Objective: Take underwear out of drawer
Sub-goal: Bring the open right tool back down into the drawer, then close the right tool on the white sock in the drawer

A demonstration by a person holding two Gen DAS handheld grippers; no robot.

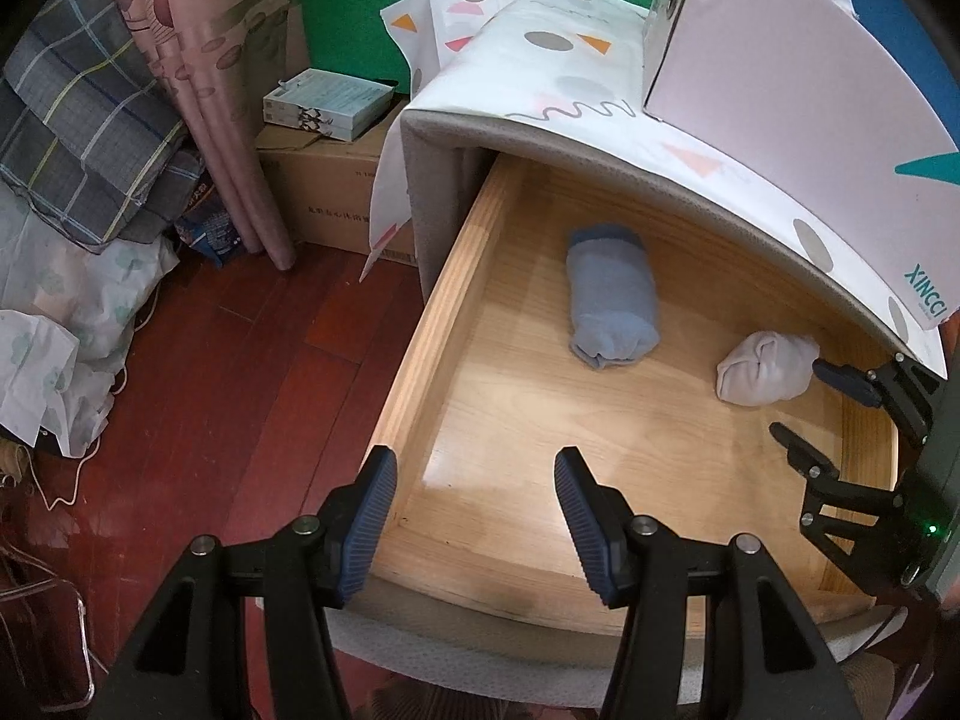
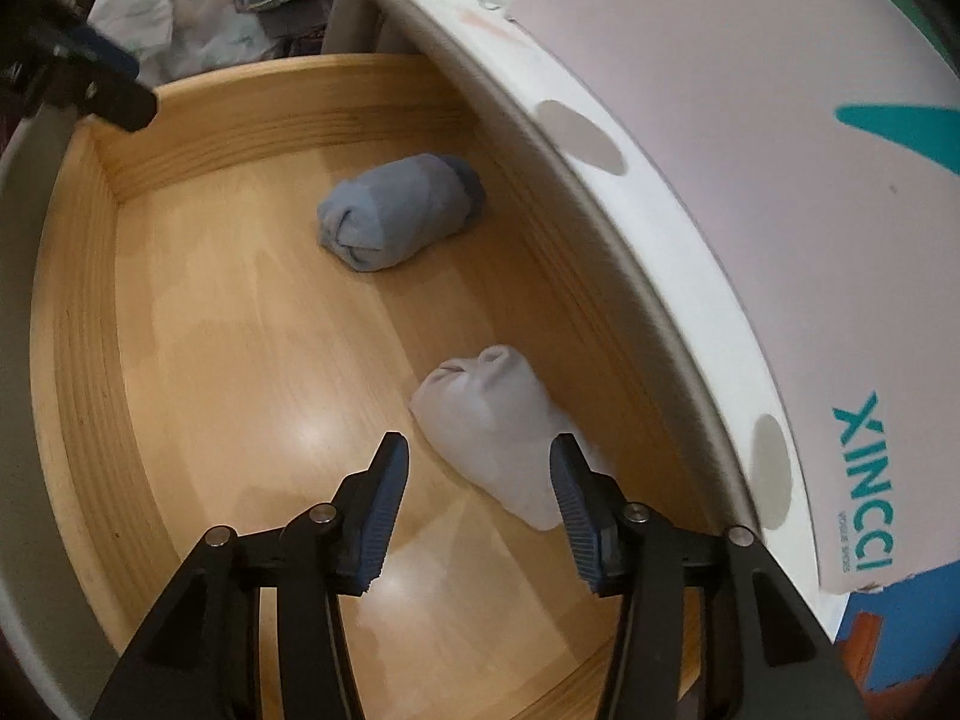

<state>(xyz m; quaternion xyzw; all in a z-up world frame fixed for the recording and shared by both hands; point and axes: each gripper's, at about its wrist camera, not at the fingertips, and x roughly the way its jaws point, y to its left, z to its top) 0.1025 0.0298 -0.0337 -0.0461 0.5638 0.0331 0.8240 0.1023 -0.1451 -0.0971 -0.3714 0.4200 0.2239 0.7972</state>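
Home bedroom — curtain, folded bedding, wooden drawer.

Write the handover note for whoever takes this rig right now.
Left tool: open, empty, hovering over the drawer's front left corner.
Right tool: open, empty, low inside the drawer, beside the white roll, not gripping it.
Blue roll lies further along the drawer floor, untouched.
Done: drawer is open.
Left: grip each roll and lift it out.

Pale blue roll and white roll in a light wooden drawer; plaid, perhaps grey, bedding
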